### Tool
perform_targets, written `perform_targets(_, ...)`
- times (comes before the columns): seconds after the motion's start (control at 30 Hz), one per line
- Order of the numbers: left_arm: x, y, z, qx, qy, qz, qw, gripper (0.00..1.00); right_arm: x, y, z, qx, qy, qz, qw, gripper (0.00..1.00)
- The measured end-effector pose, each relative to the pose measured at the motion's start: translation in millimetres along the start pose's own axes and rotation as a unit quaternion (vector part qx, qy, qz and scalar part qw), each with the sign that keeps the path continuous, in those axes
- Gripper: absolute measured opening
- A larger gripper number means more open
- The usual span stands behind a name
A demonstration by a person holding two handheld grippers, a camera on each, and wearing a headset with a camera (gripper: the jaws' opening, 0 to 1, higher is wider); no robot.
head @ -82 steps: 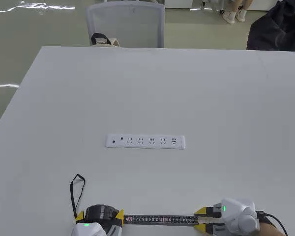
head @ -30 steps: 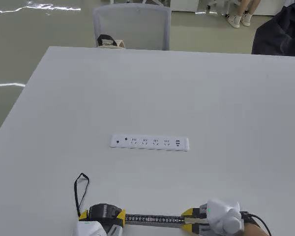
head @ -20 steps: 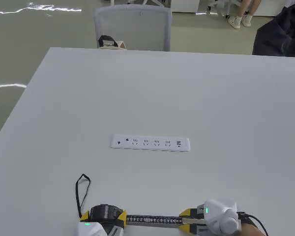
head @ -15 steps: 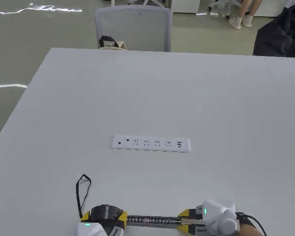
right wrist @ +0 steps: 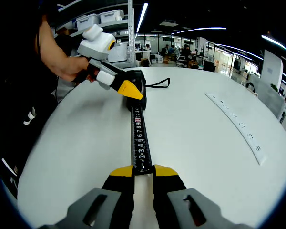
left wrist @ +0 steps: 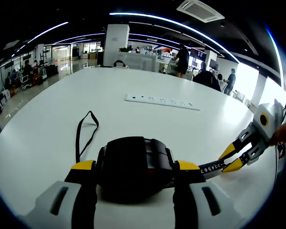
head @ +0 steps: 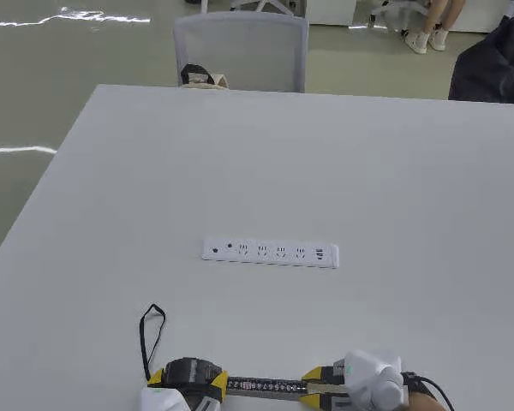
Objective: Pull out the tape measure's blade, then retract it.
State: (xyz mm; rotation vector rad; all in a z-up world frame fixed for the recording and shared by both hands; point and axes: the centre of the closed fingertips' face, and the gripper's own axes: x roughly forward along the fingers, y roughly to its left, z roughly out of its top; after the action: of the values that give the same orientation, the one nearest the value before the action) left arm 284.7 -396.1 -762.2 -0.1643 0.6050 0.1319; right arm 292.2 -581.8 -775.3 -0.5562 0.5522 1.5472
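Logging left to right along the near edge of the table (head: 111,171). Found black wrist strap (head: 148,341) lying loose and curled, trailing off the tape measure (left wrist: 133,162). Noted the tape measure sitting flat on the table, clenched across its sides by the left gripper (head: 188,378). Judged it compact, hard and fairly weighty; took the broad flanks as the best place to grasp, rubbery-looking and so unlikely to slip. Saw blade (right wrist: 139,138) drawn out a short way to the right, numbers up, lying on or just over the table; could not tell which. Passed power strip (head: 270,253) well apart beyond it, untouched. Found right gripper (right wrist: 143,171) pinched shut onto the blade's free end. Judged blade thin and springy, stiff only along its curve, liable to kink if twisted and to whip back under spring load; better held near the hook end and fed in slowly. Took pull-out as made, retraction as not yet finished.
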Motion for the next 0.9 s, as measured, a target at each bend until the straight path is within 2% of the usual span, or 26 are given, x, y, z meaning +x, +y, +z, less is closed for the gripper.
perform_targets(0.63, -2.9, -2.6, 1.6, -0.009, 0.003, -0.018, 0.9998, 0.61, 20.3, 1.3, 14.2, -0.003, -0.009, 0.004, 0.9999, 0.13)
perform_targets(0.9, -3.4, -3.0, 2.3, -0.011, 0.003, -0.029, 0.9995, 0.61, 30.5, 3.0, 25.1, -0.006, -0.016, 0.009, 0.9998, 0.13)
